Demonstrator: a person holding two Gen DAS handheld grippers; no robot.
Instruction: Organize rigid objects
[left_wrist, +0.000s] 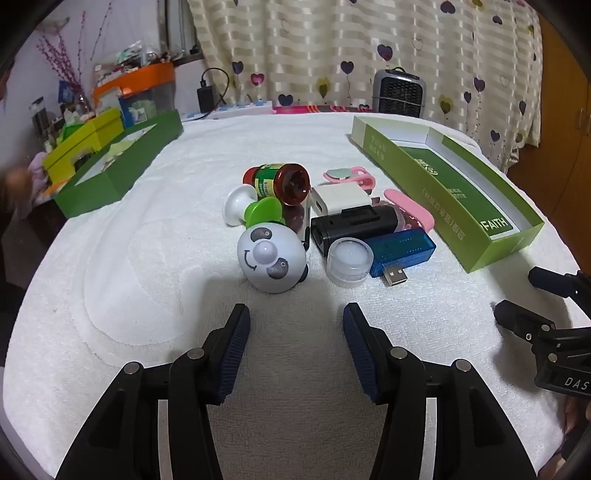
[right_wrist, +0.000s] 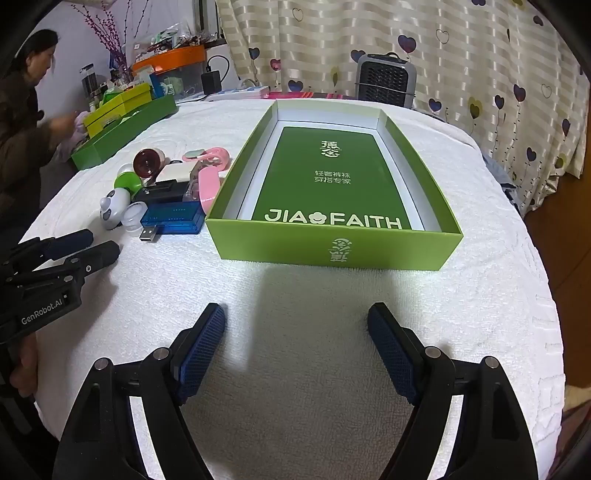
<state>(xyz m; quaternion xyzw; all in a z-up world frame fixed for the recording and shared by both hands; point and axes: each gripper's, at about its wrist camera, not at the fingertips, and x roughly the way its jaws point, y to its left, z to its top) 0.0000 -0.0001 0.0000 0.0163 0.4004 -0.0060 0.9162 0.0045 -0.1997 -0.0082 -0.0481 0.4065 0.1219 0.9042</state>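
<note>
We see a bench (left_wrist: 155, 280) covered by a white towel, and near its middle a tight cluster lies on the cloth: a panda-faced ball (left_wrist: 272, 257), a green and white suction piece (left_wrist: 251, 206), a brown bottle (left_wrist: 279, 182) on its side, a white charger (left_wrist: 338, 199), a black block (left_wrist: 352, 225), a blue USB stick (left_wrist: 400, 251), a clear round cap (left_wrist: 349, 260) and pink clips (left_wrist: 369, 184). Just beside the cluster an open light-green box (right_wrist: 332, 251) rests with nothing in it. A darker green box (left_wrist: 110, 173) sits at the far left edge, well apart.
</note>
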